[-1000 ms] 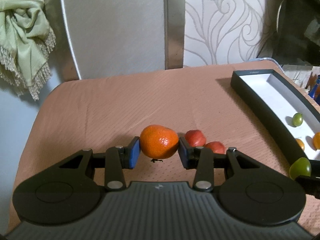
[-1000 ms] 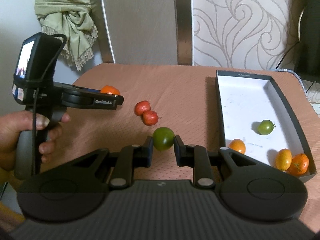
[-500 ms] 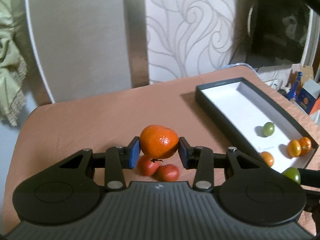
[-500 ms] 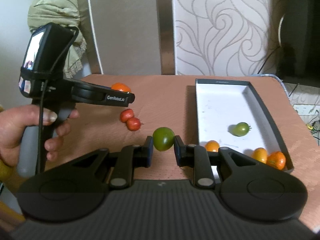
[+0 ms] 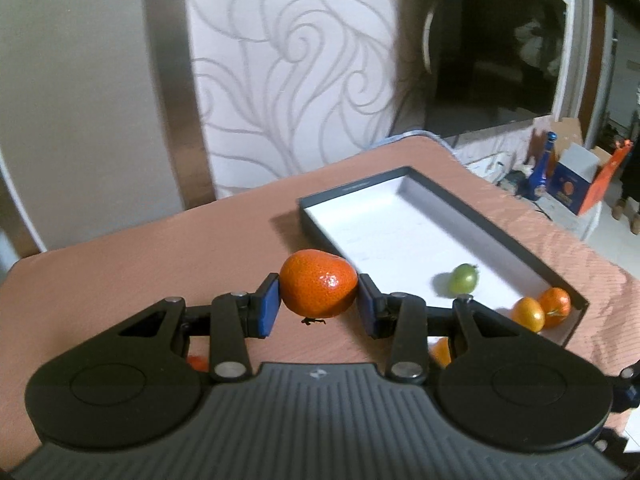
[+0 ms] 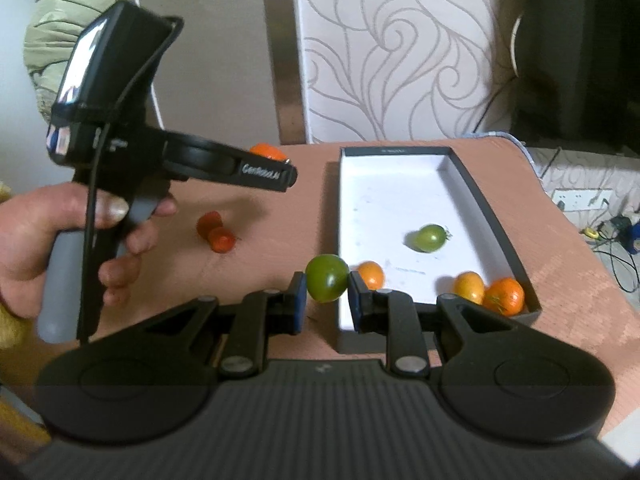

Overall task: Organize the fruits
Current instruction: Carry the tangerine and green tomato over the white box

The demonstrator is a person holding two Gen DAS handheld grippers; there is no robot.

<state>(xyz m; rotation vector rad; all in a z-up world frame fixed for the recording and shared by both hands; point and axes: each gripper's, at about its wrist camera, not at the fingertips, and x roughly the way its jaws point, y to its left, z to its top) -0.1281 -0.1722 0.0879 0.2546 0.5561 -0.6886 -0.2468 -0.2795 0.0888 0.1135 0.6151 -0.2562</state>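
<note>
Fruit is pinched in both closed grippers, left gripper [image 5: 318, 306] holding a mandarin [image 5: 318, 288], right gripper [image 6: 327, 300] a green tomato [image 6: 327, 278]; each should release low over bare white floor in the box [image 6: 496, 216] at centre right.

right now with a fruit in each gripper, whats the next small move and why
Probably carry the right gripper a little further over the box and let go there: its green tomato hangs right at the box's near left wall, with bare white floor just beyond. The left gripper, clamping the mandarin, can follow.
</note>
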